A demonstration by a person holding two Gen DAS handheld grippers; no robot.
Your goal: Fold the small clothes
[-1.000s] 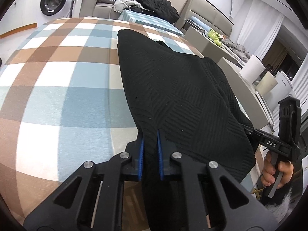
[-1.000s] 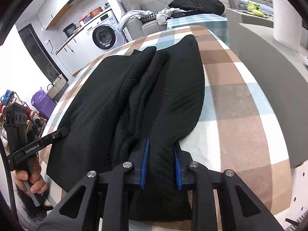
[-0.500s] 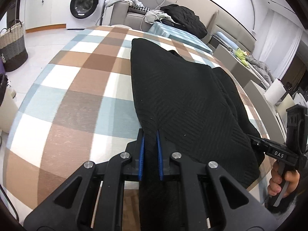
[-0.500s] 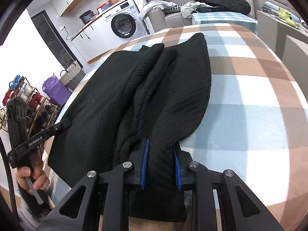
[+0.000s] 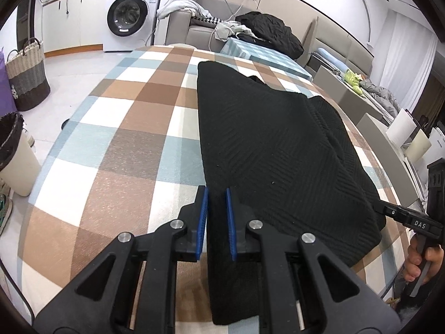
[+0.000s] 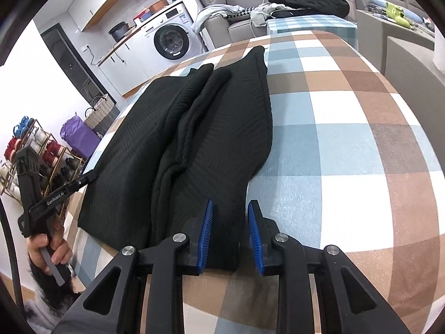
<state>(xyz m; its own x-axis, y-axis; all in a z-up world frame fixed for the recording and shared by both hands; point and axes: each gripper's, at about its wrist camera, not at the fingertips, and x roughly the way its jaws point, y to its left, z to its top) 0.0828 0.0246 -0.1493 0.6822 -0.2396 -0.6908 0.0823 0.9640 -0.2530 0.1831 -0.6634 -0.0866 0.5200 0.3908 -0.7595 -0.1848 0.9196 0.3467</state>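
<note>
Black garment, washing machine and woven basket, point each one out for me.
black garment (image 5: 267, 150), left wrist view, middle of its flat knit top.
washing machine (image 5: 126, 18), left wrist view, round door.
woven basket (image 5: 27, 78), left wrist view, its banded side wall.

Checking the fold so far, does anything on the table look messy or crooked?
Yes. The black garment has a bunched ridge down its middle instead of lying flat, and its near end hangs over the table edge.
</note>
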